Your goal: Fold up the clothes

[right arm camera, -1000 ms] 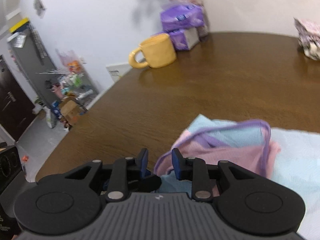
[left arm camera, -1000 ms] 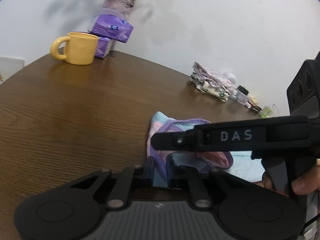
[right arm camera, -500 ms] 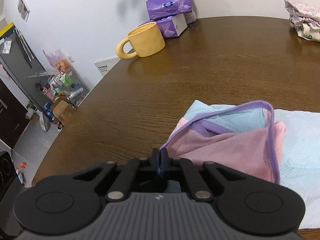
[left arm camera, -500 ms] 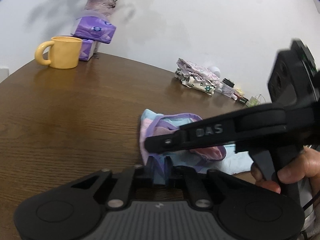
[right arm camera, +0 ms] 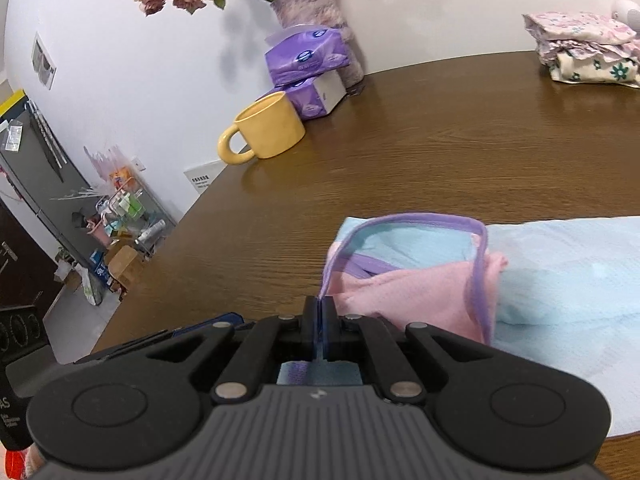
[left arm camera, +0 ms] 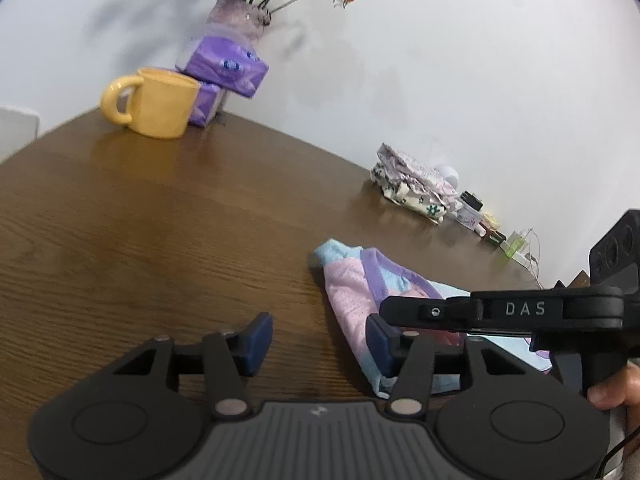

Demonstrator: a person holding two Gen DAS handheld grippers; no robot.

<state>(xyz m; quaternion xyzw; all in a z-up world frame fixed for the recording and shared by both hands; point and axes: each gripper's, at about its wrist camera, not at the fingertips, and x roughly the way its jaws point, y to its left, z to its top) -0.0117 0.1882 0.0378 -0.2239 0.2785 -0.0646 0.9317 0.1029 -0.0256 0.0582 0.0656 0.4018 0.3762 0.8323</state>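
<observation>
A small pink, light-blue and purple-trimmed garment (left arm camera: 352, 296) lies on the brown wooden table (left arm camera: 160, 220). My left gripper (left arm camera: 318, 334) is opening, its jaws apart. Bare table shows between them, and the cloth only lies against the right finger (left arm camera: 378, 344). The right gripper (right arm camera: 320, 308) is shut on the garment's (right arm camera: 424, 280) purple hem at its near corner. In the left wrist view the right gripper (left arm camera: 504, 310) reaches in from the right, over the garment. The light-blue part (right arm camera: 560, 272) spreads flat to the right.
A yellow mug (left arm camera: 160, 102), purple tissue packs (left arm camera: 224, 64) and a vase of flowers (left arm camera: 240, 16) stand at the far side. Folded floral clothes (left arm camera: 412, 184) and small bottles (left arm camera: 480, 220) sit by the wall. The table's edge (right arm camera: 168, 248) drops off to the left. A hand (left arm camera: 612, 388) holds the right gripper.
The left jaws, shut on the garment's edge before, now stand apart and off it. The right jaws closed on the purple hem and stay shut. The right gripper shifted slightly.
</observation>
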